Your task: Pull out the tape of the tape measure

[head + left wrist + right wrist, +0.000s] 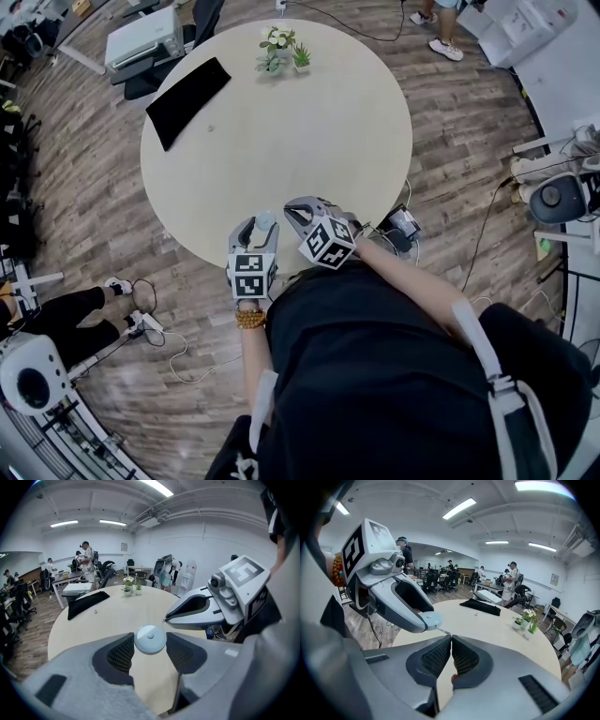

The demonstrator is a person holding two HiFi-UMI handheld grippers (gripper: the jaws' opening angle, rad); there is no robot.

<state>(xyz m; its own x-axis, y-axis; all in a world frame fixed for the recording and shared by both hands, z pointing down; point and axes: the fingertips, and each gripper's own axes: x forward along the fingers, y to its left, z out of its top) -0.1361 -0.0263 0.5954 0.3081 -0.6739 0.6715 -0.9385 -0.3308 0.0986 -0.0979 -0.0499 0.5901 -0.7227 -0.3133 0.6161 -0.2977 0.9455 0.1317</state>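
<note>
A small round pale-blue tape measure [150,639] sits between the pads of my left gripper [150,645], which is shut on it just above the near edge of the round table [103,620]. In the right gripper view the same tape measure [431,619] shows at the left gripper's tips. A short thin strip of tape [443,630] runs from it to the tips of my right gripper [451,637]. That gripper's jaws are pressed together on the strip's end. In the head view the left gripper [263,223] and right gripper [292,208] meet tip to tip at the table's near rim.
On the beige table [281,131] a black pouch [187,98] lies at the far left and small potted plants [281,52] stand at the far edge. A small device with cables [403,225] is on the wooden floor at the right. People and desks fill the background.
</note>
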